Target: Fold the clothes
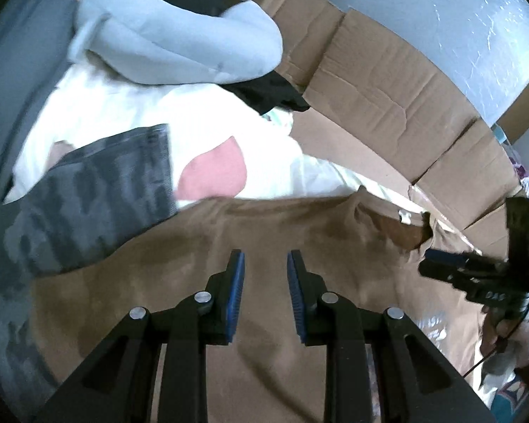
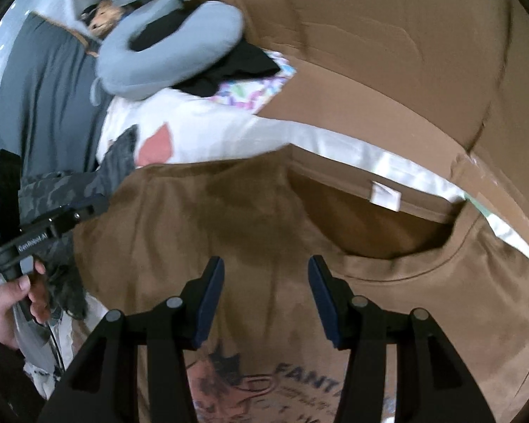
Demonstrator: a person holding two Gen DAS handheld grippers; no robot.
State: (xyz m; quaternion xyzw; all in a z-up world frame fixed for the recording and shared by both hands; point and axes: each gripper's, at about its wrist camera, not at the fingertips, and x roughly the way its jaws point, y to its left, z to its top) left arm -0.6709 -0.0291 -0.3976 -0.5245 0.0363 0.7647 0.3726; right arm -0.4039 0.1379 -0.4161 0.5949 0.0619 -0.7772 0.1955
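- Brown T-shirt [image 2: 264, 218] spread flat, filling lower frame of both views; collar toward centre right.
- Left gripper [image 1: 265, 259]: jaws parted, empty, above shirt.
- Right gripper [image 2: 266, 264]: released, nothing grasped, over chest.

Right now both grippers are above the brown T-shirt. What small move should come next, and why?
Probably lower the right gripper onto the shoulder fabric beside the collar and close. The brown T-shirt lies spread with its print up, both grippers are open and hold nothing, and the left gripper hangs over plain cloth.
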